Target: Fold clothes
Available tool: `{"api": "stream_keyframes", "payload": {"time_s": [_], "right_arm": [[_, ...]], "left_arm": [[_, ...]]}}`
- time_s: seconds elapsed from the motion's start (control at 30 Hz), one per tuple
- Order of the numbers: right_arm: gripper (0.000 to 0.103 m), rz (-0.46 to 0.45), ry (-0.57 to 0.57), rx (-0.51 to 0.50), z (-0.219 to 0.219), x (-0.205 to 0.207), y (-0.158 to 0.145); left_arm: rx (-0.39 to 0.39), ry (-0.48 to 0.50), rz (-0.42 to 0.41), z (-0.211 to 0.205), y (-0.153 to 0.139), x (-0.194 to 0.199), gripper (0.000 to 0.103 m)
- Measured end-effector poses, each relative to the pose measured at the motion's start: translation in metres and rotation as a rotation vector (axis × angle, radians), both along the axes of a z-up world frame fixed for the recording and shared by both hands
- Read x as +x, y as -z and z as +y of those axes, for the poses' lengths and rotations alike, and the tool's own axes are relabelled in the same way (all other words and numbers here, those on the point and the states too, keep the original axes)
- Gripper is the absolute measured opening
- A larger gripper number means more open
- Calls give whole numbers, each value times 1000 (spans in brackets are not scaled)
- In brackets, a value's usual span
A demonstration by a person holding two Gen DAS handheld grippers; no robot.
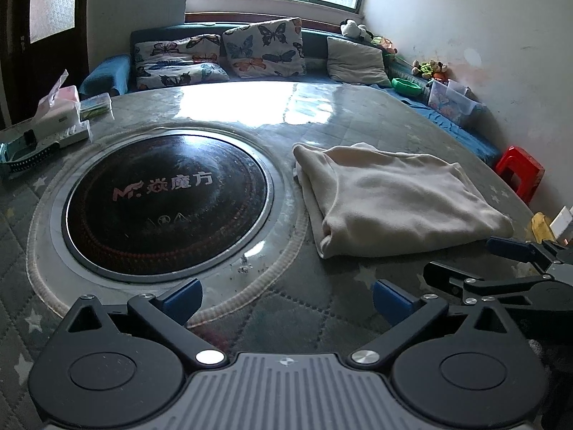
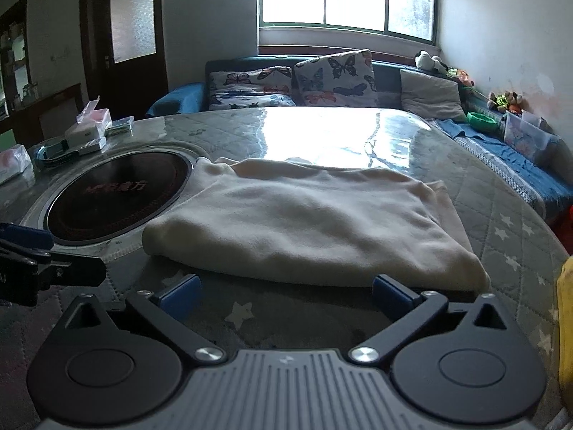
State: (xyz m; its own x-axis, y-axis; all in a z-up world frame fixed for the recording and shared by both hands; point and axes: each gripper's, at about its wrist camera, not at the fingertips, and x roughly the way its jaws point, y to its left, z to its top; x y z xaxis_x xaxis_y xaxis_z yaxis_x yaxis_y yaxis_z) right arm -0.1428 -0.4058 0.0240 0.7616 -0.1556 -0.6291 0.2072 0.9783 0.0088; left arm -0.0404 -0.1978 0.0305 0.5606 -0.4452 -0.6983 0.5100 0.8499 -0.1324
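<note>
A cream garment is lying folded into a compact rectangle near the counter's near edge, just beside the round inset cooktop. Both the left tongs and the right tongs are being held released and empty, just short of it. The fold is judged finished or nearly so; if another fold is wanted, the near edge would need gripping at both ends.

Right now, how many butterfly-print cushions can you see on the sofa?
2. One butterfly cushion lies flat at the sofa's left end; the other butterfly cushion stands propped just right of it. A plain cushion sits further right. More could be hidden behind the table.
</note>
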Motion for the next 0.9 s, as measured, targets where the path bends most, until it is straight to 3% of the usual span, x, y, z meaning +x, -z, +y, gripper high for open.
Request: {"api": "stream_keyframes", "payload": {"time_s": [0.53, 0.9], "right_arm": [[103, 25, 92, 6, 1, -14, 7], [103, 31, 121, 24, 0, -19, 12]], "left_arm": [[4, 1, -37, -6, -4, -25, 103], [17, 14, 3, -13, 6, -29, 103]]}}
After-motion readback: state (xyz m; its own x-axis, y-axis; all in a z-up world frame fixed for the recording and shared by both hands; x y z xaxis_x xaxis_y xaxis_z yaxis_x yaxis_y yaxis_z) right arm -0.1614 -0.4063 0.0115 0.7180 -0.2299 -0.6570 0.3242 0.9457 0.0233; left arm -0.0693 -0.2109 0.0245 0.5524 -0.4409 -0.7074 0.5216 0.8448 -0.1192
